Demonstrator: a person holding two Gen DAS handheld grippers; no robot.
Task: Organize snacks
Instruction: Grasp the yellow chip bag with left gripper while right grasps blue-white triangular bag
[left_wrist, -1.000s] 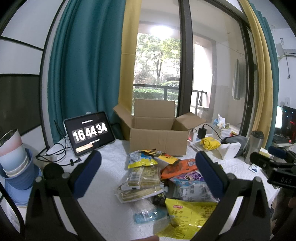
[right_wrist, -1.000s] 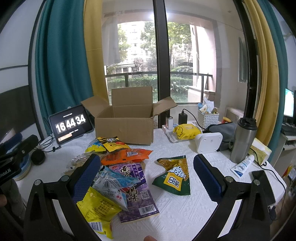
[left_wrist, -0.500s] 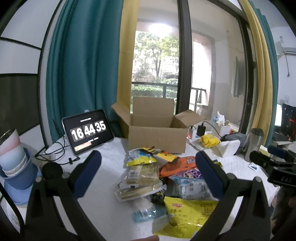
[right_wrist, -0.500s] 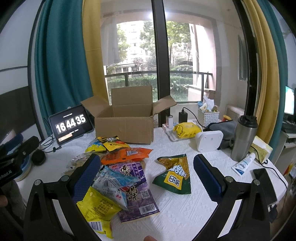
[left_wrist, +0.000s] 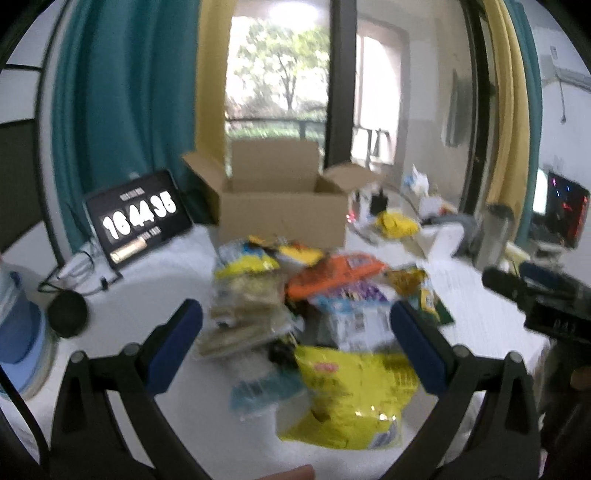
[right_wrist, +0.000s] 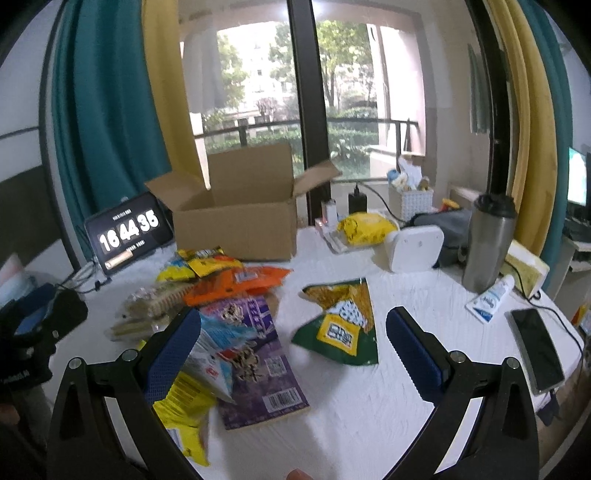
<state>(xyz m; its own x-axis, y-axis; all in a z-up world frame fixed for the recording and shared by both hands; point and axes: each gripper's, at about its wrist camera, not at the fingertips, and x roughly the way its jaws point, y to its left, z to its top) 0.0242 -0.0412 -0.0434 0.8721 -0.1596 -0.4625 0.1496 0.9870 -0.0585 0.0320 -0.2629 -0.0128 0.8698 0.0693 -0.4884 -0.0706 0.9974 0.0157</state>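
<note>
Both grippers hang above the table with fingers spread wide and nothing between them. Left gripper has tipped lower than half a second ago: its view is now blurred with motion, the snack heap sits higher and larger between its two blue pads, and the cardboard box has risen toward 12 o'clock. Right gripper has also eased down and forward — the green-and-yellow packet lies almost centred between its fingers, where before it sat a little higher. The tablet clock at 10 o'clock reads 16 44 35, as it did half a second ago.

Counting outward in the right wrist view: one big yellow bag at 7 o'clock under the left finger, one pale blue pouch on top of one purple packet, one orange packet beyond at 11 o'clock, two small yellow packets just before the box, and clear-wrapped biscuit packs at 10 o'clock — their number I cannot tell. All rest on the white table, and the open box shows nothing inside from this angle.

Farther right at 2 o'clock stand one steel tumbler, one white device and one yellow bag beside it; one tube and one phone lie at 3 o'clock.
</note>
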